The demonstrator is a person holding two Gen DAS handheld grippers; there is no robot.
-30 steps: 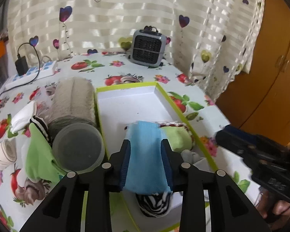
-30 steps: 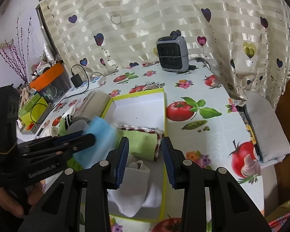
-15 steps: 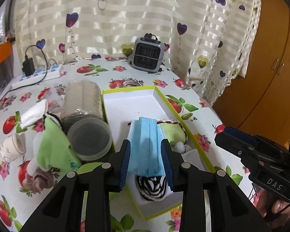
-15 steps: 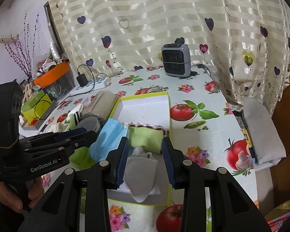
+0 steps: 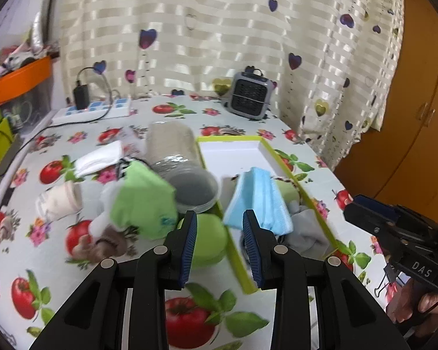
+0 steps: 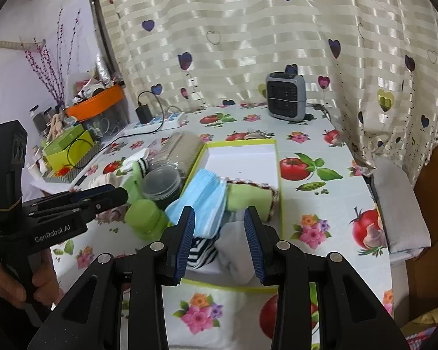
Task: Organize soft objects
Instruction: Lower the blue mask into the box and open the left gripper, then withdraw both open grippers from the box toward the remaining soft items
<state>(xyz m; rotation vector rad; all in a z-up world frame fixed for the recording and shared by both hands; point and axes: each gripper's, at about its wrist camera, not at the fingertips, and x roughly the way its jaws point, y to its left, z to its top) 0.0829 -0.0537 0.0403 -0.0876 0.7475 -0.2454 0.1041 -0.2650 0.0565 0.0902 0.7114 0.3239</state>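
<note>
Mask (image 5: 257, 198) lies on the socks in the box (image 5: 295, 175); left claw (image 5: 219, 242) and right claw (image 6: 219, 236) are wide, empty (next: green sock (image 5: 143, 204)).

Pleated cloth mask (image 5: 258, 201), glossy printed tablecloth (image 5: 224, 320), clear plastic jar (image 5: 178, 160), satiny striped curtain (image 5: 219, 43).

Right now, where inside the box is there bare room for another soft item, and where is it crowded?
Free: the far half of the box, white floor between its far wall and the green cloth. Crowded: the near half, with the blue mask, striped sock and white sock piled together.
</note>
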